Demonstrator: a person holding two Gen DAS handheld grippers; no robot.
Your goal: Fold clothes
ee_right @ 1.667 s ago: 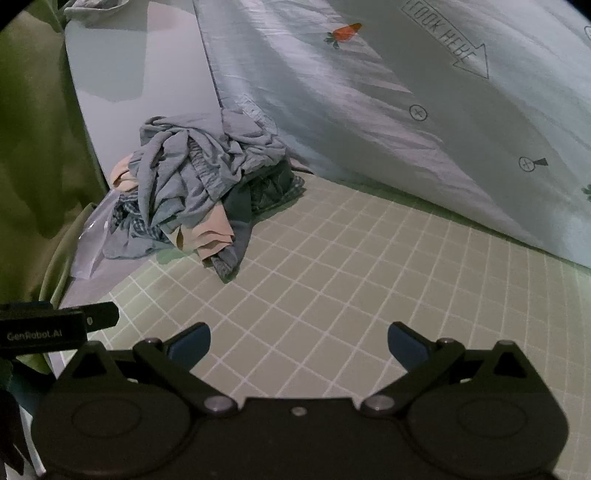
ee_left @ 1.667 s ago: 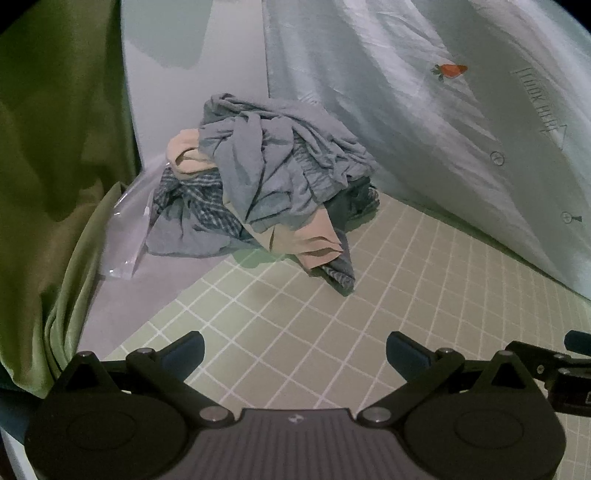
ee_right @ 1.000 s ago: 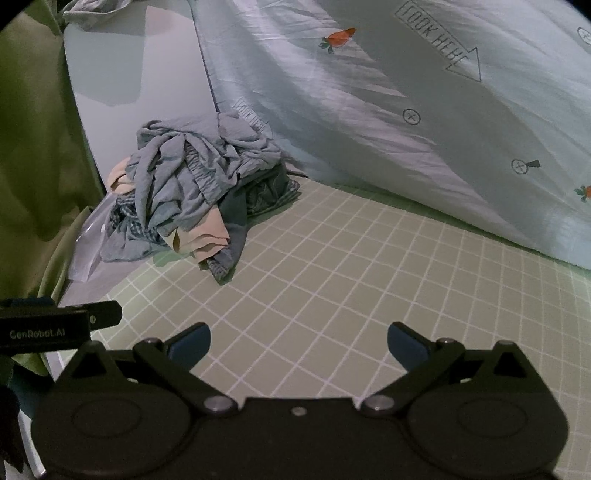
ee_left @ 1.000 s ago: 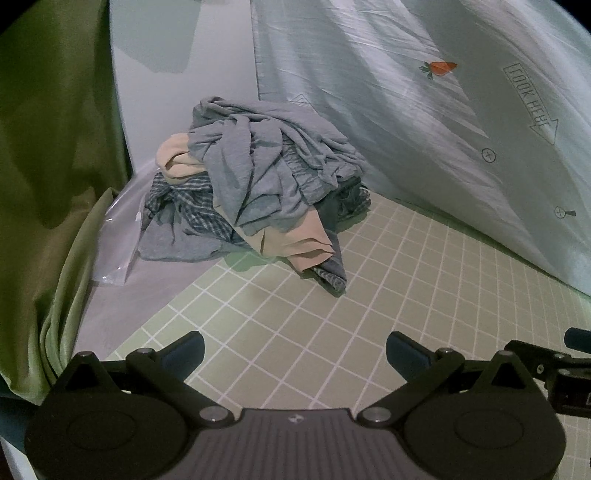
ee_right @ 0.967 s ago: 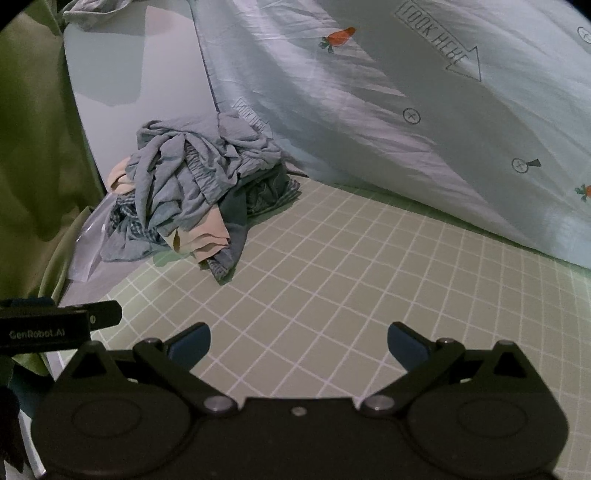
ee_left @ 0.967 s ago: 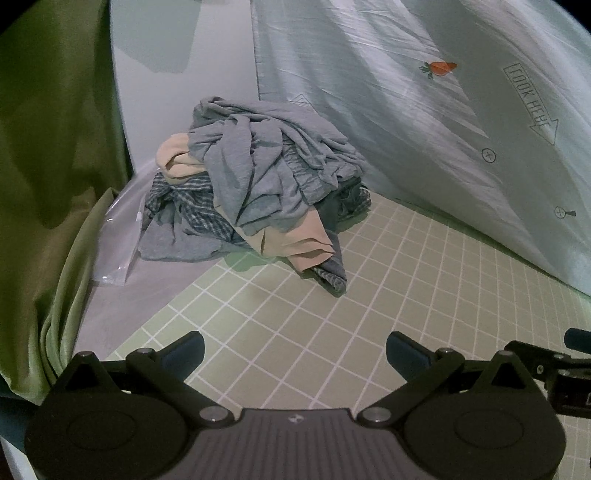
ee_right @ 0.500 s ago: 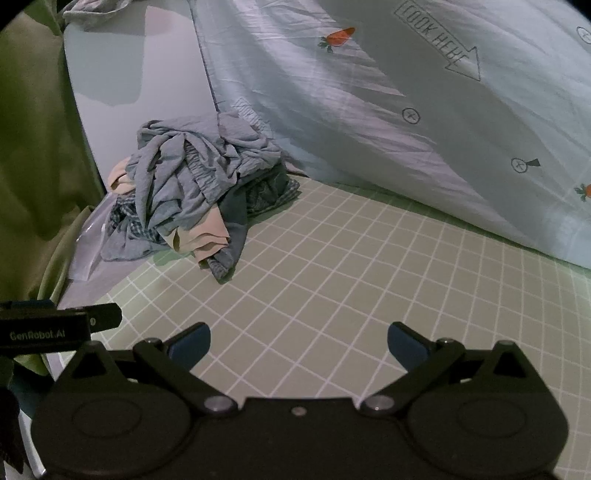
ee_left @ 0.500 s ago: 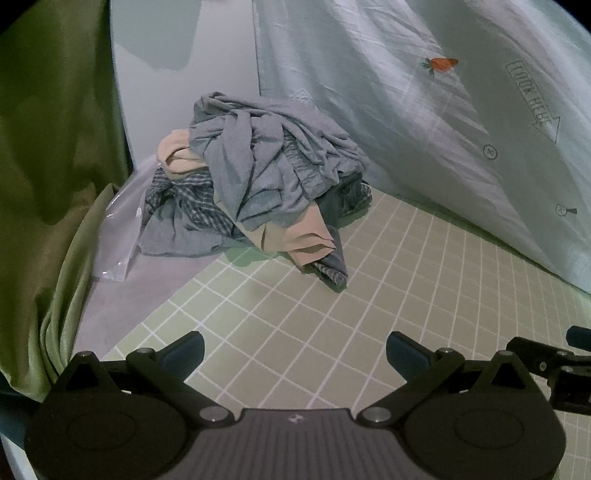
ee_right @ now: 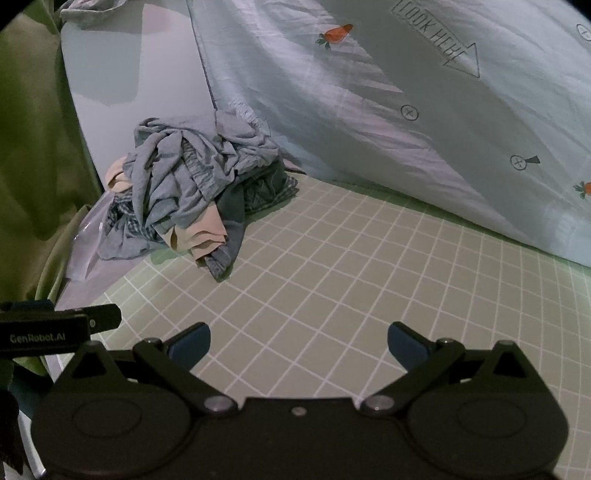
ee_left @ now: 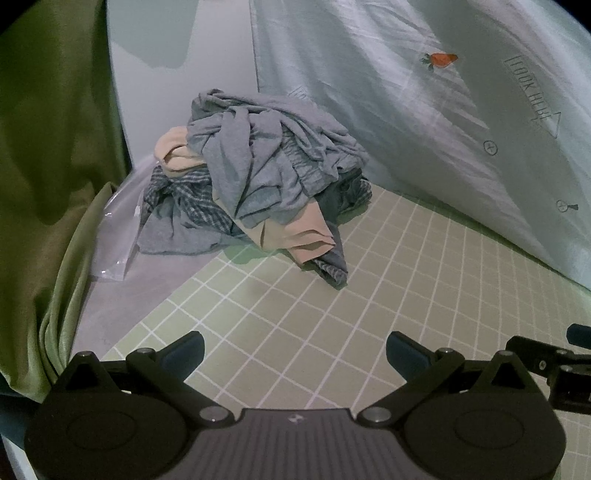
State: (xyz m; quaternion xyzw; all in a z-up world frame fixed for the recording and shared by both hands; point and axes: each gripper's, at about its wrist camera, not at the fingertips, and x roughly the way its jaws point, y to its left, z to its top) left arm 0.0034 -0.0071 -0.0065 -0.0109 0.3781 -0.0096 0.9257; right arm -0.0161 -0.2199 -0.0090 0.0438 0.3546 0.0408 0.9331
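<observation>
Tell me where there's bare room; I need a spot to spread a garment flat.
The checked green mat is bare from the clothes pile across to the pale blue sheet, and forward to both open tongs. It is crowded at the far left corner, where the pile, a clear plastic bag and the green curtain meet.

"LOOK HERE" — pale sheet (ee_right: 436, 33) | "GenRobot.AI" — left gripper (ee_right: 40, 334)

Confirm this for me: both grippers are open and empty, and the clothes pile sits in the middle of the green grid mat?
Not quite. Both grippers, left and right, are open and empty, but the clothes pile sits at the grid mat's far-left corner, as the left wrist view shows.
</observation>
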